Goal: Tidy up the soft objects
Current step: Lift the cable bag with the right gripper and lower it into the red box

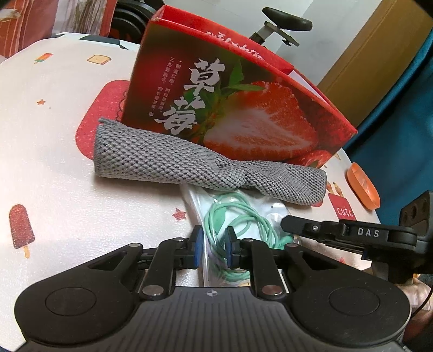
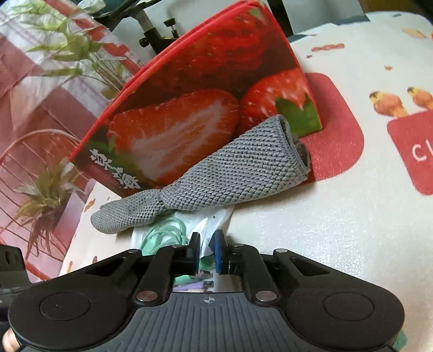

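Observation:
A grey knitted cloth (image 1: 205, 162), rolled and twisted in the middle, lies on the table against a red strawberry box (image 1: 235, 108). In front of it lies a clear plastic bag (image 1: 200, 197) with a mint green cable (image 1: 238, 216) inside. My left gripper (image 1: 212, 247) has its blue-padded fingers narrowly apart around the bag's near edge. My right gripper (image 2: 207, 251) closes on the bag (image 2: 213, 224) at its other side; it also shows in the left wrist view (image 1: 297, 226). The cloth (image 2: 230, 173) and box (image 2: 189, 113) show in the right wrist view too.
The table wears a white cloth (image 1: 54, 135) printed with ice lollies and red patches. An orange dish (image 1: 362, 186) sits near the table's right edge. A bicycle saddle (image 1: 286, 20) and a wooden door stand behind the box. A plant-print bag (image 2: 40, 108) stands left.

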Motion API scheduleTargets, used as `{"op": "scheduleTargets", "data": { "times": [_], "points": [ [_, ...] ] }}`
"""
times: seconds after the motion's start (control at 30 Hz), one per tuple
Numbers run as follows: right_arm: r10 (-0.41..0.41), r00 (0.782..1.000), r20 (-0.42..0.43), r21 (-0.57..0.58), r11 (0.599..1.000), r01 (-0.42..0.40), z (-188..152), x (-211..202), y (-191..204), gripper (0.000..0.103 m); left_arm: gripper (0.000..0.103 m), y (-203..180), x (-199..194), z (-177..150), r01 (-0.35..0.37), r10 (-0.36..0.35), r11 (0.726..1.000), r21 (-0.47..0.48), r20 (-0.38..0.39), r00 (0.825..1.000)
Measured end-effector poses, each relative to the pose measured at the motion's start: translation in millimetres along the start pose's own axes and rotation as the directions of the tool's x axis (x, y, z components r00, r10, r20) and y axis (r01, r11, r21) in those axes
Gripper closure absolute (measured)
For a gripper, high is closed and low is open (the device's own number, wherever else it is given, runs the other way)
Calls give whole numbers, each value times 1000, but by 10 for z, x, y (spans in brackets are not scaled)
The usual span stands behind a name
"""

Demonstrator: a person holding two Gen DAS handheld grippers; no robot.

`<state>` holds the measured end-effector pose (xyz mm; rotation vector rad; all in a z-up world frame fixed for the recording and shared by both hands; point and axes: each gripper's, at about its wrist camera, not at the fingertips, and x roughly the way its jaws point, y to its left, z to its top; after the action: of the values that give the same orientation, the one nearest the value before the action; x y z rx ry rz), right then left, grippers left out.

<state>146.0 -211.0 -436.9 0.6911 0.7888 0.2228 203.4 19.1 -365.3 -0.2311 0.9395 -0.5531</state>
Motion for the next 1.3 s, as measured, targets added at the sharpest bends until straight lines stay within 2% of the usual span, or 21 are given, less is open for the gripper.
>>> {"op": "scheduleTargets", "data": {
  "times": [0.33, 0.53, 0.67, 0.9, 1.17, 1.3],
  "points": [
    [16, 999, -41, 31, 999, -15, -57, -175, -22, 96, 88, -42, -84, -34, 30, -30, 1000, -9, -50, 998],
    [8, 999, -37, 26, 1000, -8, -127, -287, 13, 96, 88, -86, -187, -91, 35, -35, 999, -3, -45, 998],
    [3, 1000, -7, -9, 1000, -3, -153, -407, 96, 96, 88, -147, -327, -121, 55, -55, 998, 10, 1, 999],
    [23, 996, 91, -99, 995, -14, -162, -682, 298, 96, 88, -287, -579, -132, 68, -73, 996, 56, 98, 992],
    [44, 986, 159, -172, 985, -16, -68, -844, 467, 96, 100, -312, -723, -32, 81, -89, 995, 54, 180, 980],
    [63, 982, 179, -189, 981, -28, 10, -873, 515, 96, 101, -299, -765, 36, 87, -94, 995, 39, 215, 972]
  ]
}}
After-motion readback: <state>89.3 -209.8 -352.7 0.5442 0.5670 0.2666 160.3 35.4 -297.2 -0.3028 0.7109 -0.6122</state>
